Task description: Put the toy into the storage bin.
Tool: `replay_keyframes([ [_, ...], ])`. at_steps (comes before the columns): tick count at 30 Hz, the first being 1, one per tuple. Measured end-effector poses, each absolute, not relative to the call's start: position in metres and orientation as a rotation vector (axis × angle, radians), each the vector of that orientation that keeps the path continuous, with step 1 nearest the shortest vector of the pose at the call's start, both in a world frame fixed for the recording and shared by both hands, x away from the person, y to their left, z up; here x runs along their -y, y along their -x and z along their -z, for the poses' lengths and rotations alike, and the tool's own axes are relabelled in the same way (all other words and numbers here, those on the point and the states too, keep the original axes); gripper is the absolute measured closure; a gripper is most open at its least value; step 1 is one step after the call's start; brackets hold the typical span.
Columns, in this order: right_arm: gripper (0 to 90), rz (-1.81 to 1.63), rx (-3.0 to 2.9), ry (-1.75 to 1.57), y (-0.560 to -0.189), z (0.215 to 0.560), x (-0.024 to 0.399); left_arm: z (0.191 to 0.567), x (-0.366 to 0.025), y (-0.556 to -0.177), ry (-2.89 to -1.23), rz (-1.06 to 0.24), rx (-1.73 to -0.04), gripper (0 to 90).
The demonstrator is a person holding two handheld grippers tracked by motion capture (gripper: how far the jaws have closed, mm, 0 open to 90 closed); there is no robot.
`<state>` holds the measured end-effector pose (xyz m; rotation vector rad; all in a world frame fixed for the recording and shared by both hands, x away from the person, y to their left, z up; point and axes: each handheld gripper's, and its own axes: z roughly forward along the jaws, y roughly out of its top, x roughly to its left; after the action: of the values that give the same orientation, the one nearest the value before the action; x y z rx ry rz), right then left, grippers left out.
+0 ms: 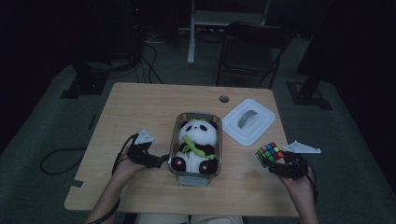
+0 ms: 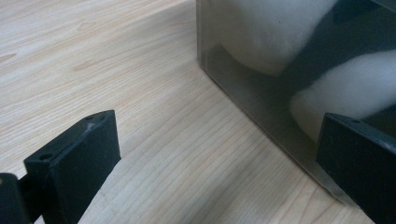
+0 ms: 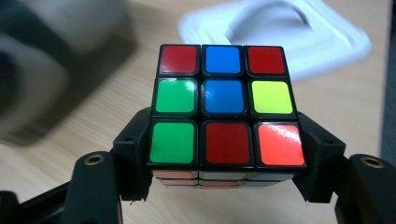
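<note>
A scrambled puzzle cube [image 1: 269, 154] [image 3: 224, 105] is clamped between the jaws of my right gripper [image 1: 275, 165] [image 3: 226, 161], lifted a little off the table [image 1: 140, 107] at the right. Both pads press on the cube's sides. A plush panda [image 1: 197, 142] lies in a clear rectangular container [image 1: 179, 170] at mid-table. My left gripper [image 1: 161, 160] [image 2: 219, 158] rests at the container's left wall [image 2: 261, 112], jaws wide apart with bare wood between them; the panda's white fur [image 2: 280, 28] shows through the wall.
The container's white lid [image 1: 248, 121] [image 3: 280, 28] lies flat beyond the cube, at the right rear. A round cable hole [image 1: 224, 99] is in the tabletop near the back edge. A dark chair [image 1: 254, 51] stands behind the table.
</note>
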<state>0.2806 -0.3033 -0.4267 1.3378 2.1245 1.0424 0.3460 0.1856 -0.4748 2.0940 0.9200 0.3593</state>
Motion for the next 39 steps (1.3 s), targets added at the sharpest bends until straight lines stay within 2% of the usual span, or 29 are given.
replay_keyframes([
  [10,33.9,-1.203,-2.255,-1.012,-0.293,0.371,0.243,0.473,-0.190,-0.346,-2.098,-0.344,-0.928,0.9],
  [12,33.9,-1.225,-2.291,-0.950,-0.296,0.365,0.231,0.474,-0.191,-0.348,-2.101,-0.299,-0.940,0.9],
  [18,33.9,-1.260,-2.403,-0.766,-0.304,0.353,0.188,0.474,-0.190,-0.345,-2.130,-0.305,-0.913,0.9],
  [27,33.9,-1.308,-2.531,-0.592,-0.309,0.351,0.140,0.471,-0.195,-0.344,-2.078,-0.318,-0.896,0.9],
  [39,33.8,-1.210,-2.730,-0.445,-0.310,0.381,0.099,0.450,-0.197,-0.339,-2.068,-0.356,-0.914,0.9],
])
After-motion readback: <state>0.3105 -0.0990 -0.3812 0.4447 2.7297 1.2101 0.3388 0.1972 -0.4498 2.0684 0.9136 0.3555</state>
